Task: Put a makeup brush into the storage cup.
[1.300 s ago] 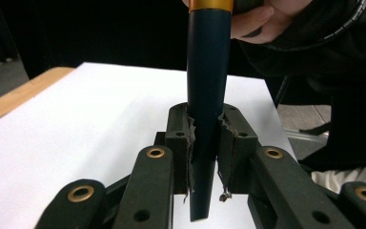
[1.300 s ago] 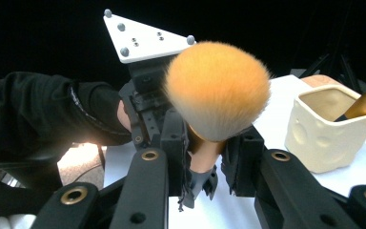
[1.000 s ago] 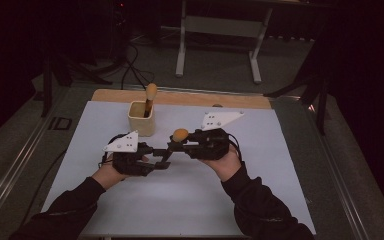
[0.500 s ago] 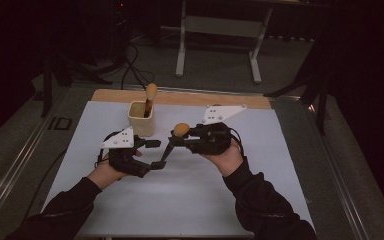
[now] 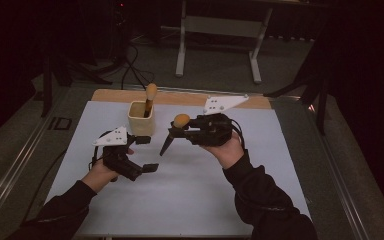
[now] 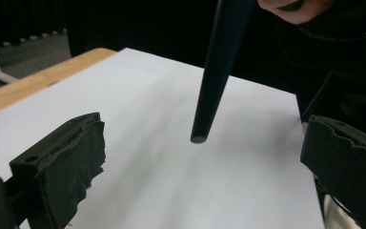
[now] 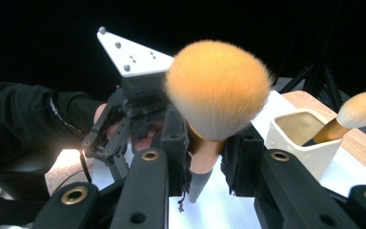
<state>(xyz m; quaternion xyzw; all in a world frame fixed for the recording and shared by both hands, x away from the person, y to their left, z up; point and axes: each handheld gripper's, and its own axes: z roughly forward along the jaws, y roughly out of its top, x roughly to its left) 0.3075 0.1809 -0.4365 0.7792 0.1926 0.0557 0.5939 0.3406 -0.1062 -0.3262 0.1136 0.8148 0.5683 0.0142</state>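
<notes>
Low in the left half of the high view, the left gripper (image 5: 145, 153) sits over the white table (image 5: 190, 200), its jaws spread wide with nothing between them; they have just been opening. In the left gripper view, the two black pads (image 6: 74, 162) stand far apart at the lower corners, and the dark tapered handle tip of the makeup brush (image 6: 214, 86) hangs above the table at centre, touching neither pad. Near the middle of the high view, the right gripper (image 5: 180, 131) pinches the makeup brush (image 5: 181, 120) near its ferrule, orange bristles up and handle slanting down to the left. Beyond, at upper centre-left, a cream cup (image 5: 141, 119) holds a second brush (image 5: 150, 95) upright.
</notes>
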